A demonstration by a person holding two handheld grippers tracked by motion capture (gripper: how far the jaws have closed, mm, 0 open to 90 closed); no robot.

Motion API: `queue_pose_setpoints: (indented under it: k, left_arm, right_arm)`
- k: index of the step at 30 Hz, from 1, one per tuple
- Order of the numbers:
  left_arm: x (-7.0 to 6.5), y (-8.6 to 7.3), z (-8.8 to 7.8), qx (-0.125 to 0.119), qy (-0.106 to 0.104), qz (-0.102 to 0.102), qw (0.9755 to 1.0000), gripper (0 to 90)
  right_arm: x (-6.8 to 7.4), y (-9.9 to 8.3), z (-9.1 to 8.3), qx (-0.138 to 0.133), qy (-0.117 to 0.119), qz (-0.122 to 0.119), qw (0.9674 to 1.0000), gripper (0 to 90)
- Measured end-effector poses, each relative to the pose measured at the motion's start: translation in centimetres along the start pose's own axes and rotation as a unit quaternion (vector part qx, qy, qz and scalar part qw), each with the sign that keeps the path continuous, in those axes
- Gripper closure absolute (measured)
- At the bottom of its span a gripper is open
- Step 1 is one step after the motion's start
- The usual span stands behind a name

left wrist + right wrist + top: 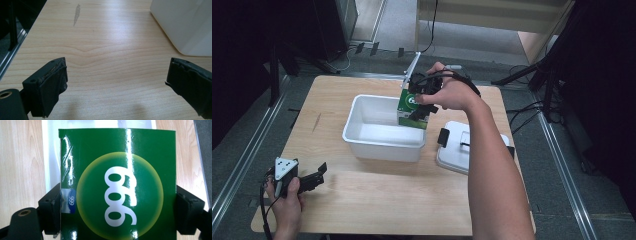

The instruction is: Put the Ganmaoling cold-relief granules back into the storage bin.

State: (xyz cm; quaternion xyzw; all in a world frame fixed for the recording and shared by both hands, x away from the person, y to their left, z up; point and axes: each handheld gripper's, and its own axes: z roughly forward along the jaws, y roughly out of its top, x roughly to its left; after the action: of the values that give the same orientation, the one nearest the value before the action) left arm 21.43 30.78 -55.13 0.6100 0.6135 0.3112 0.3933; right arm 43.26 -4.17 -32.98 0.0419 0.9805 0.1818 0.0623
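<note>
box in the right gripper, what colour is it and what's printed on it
Glossy green box with a yellow-edged circle and white 999; clearest in the right gripper view.

Green box (117, 182) — white "999", small blue "999" label (70, 203).

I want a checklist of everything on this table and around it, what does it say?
Surface: wooden table, one dark streak near its left edge.
Job's things: green box held over the right end of the white tub.
Clutter: white lid lying flat, right of the tub.
Grippers: right gripper shut on the box; left gripper open, low over the near left corner.
Cables: one trails from the left gripper; more on the floor.
Surroundings: grey floor, dark stands.
</note>
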Motion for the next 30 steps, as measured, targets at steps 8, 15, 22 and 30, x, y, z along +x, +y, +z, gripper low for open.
queue_pose_setpoints:
  k: [8,15,22,30]
  left_arm:
    - [0.0,0.0,0.0,-0.001,-0.001,-0.001,1.0000,3.5]
    - [0.0,0.0,0.0,-0.001,-0.001,-0.001,1.0000,3.5]
    - [0.0,0.0,0.0,-0.001,-0.001,0.000,1.0000,3.5]
    - [0.0,0.0,0.0,-0.001,-0.001,0.000,1.0000,3.5]
  right_arm:
    - [0.5,1.3,1.7,0.006,0.006,-0.020,0.9998,16.2]
    - [0.6,0.9,3.1,0.011,0.002,-0.031,0.9994,16.2]
    - [0.6,0.5,4.5,0.006,0.008,-0.046,0.9989,16.2]
    - [0.6,-0.3,5.6,0.006,0.007,-0.045,0.9989,16.2]
